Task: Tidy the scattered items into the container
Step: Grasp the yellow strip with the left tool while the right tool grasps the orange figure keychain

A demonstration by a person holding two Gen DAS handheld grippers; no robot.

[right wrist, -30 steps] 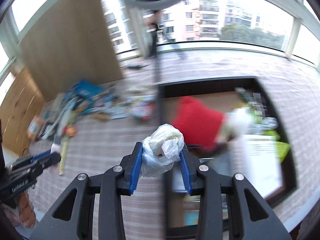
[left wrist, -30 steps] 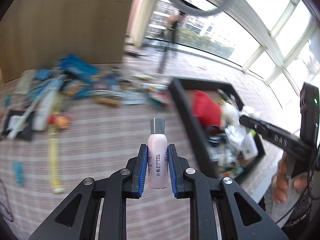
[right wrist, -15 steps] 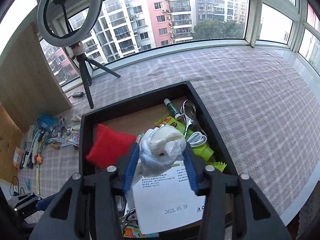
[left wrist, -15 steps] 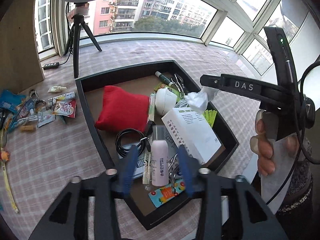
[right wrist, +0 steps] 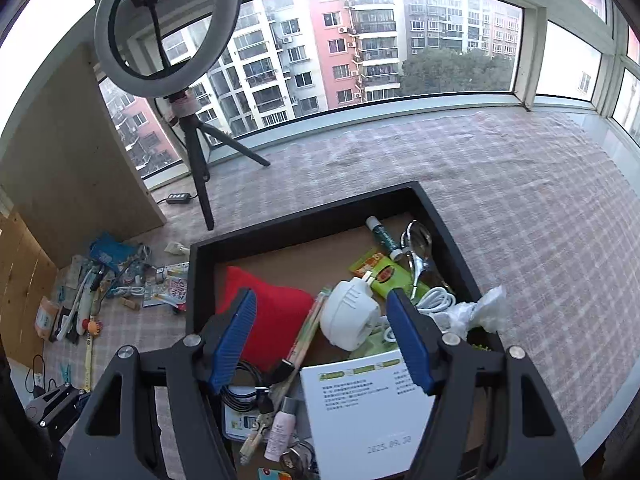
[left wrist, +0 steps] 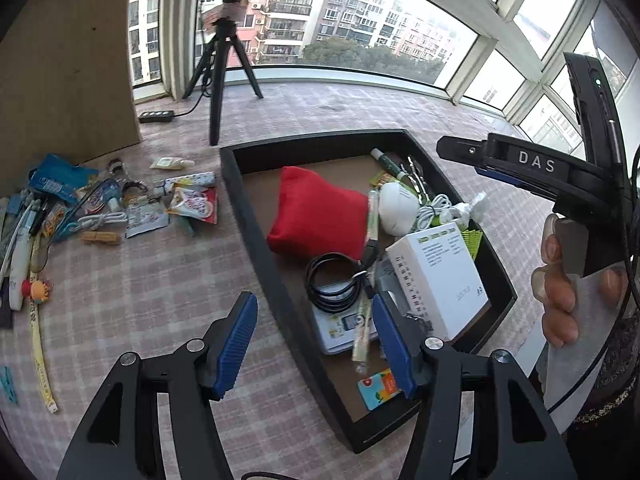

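Scattered pile, far left: packets, cables, a clothespin and a yellow tape strewn over the checked desk, well apart from the tray.
Ring light tripod: standing on the desk beyond the tray, near the window.
Left gripper: jaws wide apart, just been opening, nothing between the blue pads; hovering over the near left wall of the tray.
Black tray: centre right on the desk, packed with things.
Red cushion: lying in the tray's left half, toward the far side.
Black cable coil: just near of the cushion, touching it.
Pink bottle: lying on its side in the tray's near part, just left of the white box, seen from the right wrist view.
White box: tilted, resting on other items in the near right part of the tray.
White round device: mid-tray, right of the cushion.
Plastic bag bundle: slumped against the tray's right wall, beside a white cord.
Right gripper: jaws spread wide, just been opening, clamping nothing; poised over the tray's middle.
Person's hand, far right: fingers wrapped round the right gripper's handle.
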